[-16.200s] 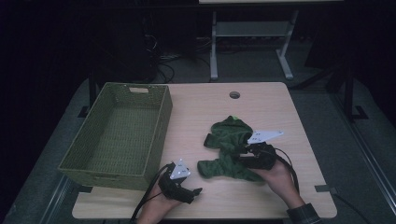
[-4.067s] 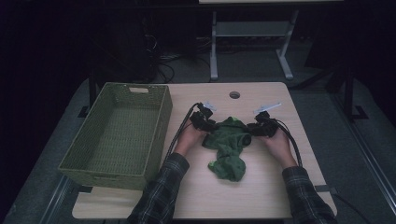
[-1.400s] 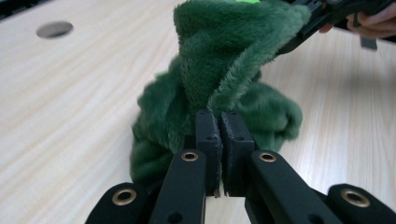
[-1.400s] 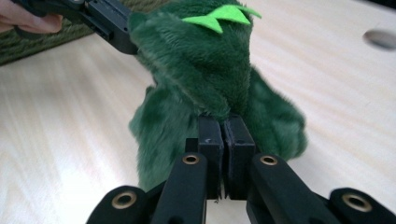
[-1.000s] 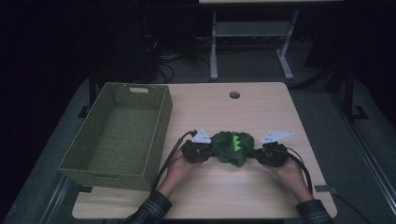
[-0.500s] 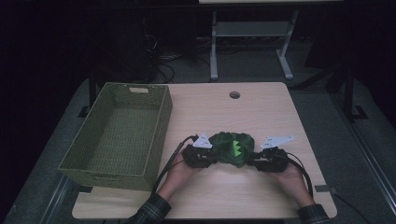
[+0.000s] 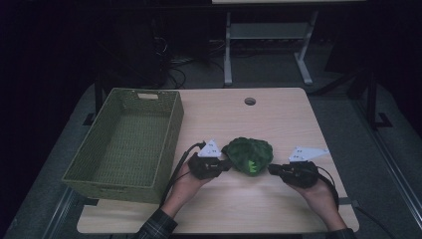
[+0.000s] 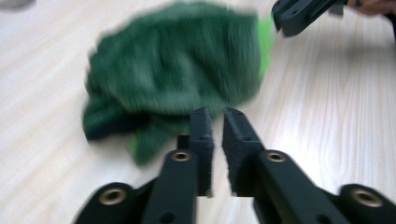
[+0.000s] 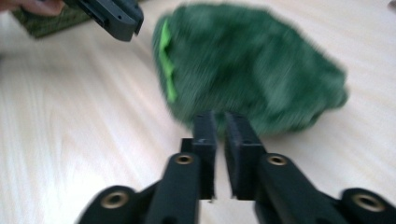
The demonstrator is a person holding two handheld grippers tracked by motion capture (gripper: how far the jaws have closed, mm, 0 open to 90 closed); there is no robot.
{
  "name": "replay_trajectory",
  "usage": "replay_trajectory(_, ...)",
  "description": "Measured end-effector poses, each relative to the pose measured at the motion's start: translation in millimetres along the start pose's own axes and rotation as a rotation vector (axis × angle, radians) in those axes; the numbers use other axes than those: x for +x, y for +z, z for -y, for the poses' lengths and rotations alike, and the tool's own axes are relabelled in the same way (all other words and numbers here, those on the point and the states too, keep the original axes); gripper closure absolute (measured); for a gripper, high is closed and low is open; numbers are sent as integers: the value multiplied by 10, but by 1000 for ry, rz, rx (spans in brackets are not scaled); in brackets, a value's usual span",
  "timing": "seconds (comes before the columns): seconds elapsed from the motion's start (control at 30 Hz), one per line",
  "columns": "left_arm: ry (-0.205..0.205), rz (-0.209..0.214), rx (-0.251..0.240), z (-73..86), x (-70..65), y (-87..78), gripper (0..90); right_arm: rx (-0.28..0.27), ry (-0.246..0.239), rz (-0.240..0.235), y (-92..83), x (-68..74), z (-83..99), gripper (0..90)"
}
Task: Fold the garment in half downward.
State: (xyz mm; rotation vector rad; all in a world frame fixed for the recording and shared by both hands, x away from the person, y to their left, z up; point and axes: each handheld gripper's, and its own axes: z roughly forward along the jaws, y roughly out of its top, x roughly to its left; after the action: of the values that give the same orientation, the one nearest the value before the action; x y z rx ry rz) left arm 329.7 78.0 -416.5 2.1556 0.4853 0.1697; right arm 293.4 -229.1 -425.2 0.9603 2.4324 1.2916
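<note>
Both pairs of ribbed black fingers (image 8: 208, 135) are drawn together with nothing between them; each pair has just been closing, off the cloth. The left gripper (image 7: 226, 164) sits just left of the crumpled dark green fleecy cloth (image 7: 248, 155), the right gripper (image 7: 273, 170) just right of it, neither gripping it. A second ago both pressed against its sides. The cloth is a rounded bundle, slightly longer left to right, on the pale wooden bench (image 7: 278, 119), right of the olive woven rectangular basket (image 7: 124, 144).

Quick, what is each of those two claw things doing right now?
Left gripper: jaws just closed, shut on nothing, beside the green cloth.
Right gripper: jaws just closed, shut on nothing.
</note>
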Motion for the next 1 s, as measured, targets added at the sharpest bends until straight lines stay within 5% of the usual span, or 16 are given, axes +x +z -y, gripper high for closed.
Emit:
replay_trajectory(0.1, 0, -13, -26, -162, 71, 71, 896, -14, -3, 24, 66, -58, -115, 896)
replay_trajectory(0.23, 5, -53, 1, -262, 203, 255, 897, -7, 6, 45, 220, -178, -202, 897)
replay_trajectory(0.53, -58, -42, 118, -2, 356, 561, 898, 131, 46, 15, 548, -288, -21, 898)
replay_trajectory(0.73, -43, -44, 168, 65, 367, 630, 898, 167, 48, -1, 633, -278, 40, 899)
replay_trajectory(1.0, -57, -41, 134, 17, 366, 500, 897, 162, 40, 2, 539, -259, 43, 899)
